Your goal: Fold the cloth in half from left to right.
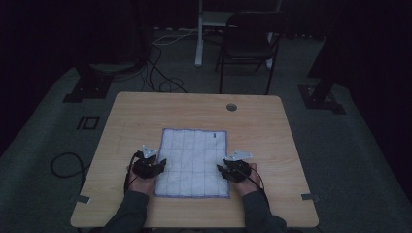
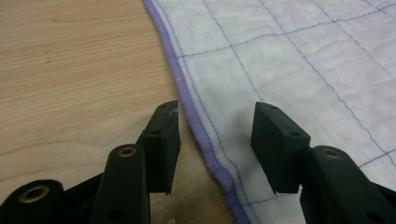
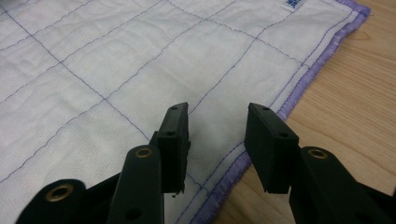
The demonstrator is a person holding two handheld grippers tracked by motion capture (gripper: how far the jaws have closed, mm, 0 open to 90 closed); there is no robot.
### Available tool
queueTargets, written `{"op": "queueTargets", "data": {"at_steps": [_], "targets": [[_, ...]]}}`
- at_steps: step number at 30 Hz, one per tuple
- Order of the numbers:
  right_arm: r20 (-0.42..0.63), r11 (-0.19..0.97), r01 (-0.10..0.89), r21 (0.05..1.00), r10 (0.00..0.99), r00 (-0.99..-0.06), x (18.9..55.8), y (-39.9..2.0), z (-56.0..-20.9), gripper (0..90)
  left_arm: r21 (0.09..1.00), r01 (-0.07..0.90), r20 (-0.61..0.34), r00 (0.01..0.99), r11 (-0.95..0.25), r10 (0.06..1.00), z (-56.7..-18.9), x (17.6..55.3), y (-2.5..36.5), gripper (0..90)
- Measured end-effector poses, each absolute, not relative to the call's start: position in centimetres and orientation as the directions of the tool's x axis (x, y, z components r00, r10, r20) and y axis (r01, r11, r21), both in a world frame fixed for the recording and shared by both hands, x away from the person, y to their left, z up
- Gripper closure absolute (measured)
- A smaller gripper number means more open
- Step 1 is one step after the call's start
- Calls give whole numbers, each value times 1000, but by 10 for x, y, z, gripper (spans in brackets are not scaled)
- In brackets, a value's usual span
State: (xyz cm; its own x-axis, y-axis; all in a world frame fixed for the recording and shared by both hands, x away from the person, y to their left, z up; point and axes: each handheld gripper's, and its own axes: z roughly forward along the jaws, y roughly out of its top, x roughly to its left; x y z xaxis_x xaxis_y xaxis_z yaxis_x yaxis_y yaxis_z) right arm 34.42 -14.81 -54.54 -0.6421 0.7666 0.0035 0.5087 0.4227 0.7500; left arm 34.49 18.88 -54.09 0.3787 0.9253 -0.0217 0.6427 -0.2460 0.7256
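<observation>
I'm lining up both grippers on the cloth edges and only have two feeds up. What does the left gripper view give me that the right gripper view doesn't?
Left gripper view: the left gripper, jaws open, straddling the cloth's purple edge, one jaw over bare table, the other over the cloth.

Right gripper view: the right gripper, jaws open over the opposite hem, plus a small blue tag near the cloth's far corner.

Both: the white quilted cloth lying flat on the wooden table, nothing gripped.

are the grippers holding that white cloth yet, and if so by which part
Nothing is held. Both the left gripper and the right gripper are open, each straddling a purple-stitched side edge of the white quilted cloth on the wooden table.
</observation>
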Motion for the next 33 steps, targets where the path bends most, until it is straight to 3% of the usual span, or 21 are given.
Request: {"op": "queueTargets", "data": {"at_steps": [11,27,32,33], "targets": [[3,426,510,747,765,-644,344,-148,-545,600,719,644,-18,394,-262,919,-540,349,180,537],[-6,434,506,745,764,-645,344,-149,-544,586,716,649,-50,414,-257,909,-539,349,178,849],[-21,440,496,748,764,-645,343,-150,-543,682,713,652,-53,416,-258,908,-538,350,180,858],[-24,446,486,751,755,-655,342,-150,-542,749,711,654,-53,414,-256,909,-538,350,181,858]]}}
